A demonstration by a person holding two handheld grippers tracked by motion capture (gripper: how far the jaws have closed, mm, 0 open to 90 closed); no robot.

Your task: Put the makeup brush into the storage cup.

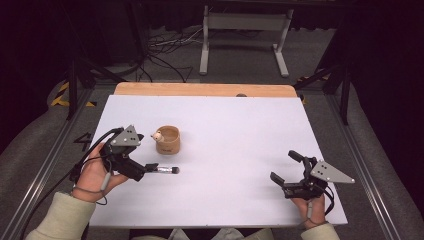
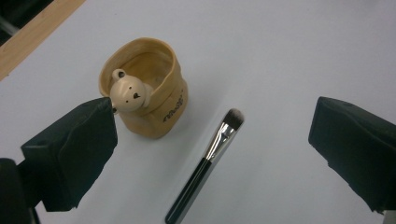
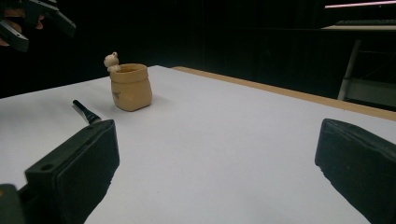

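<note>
White table (image 1: 240, 130), left gripper (image 2: 210, 140) jaws spread above brush (image 2: 205, 158) lying just beside bear pot (image 2: 149, 93), right gripper (image 1: 290, 172) spread, empty, well apart; best lowered straddling handle mid-length before squeezing.

Dark script lettering on side of tan bear pot (image 2: 154, 100), left gripper view; too small and blurred to read. Same mark on pot in right gripper view, unreadable. No other text legible.
</note>
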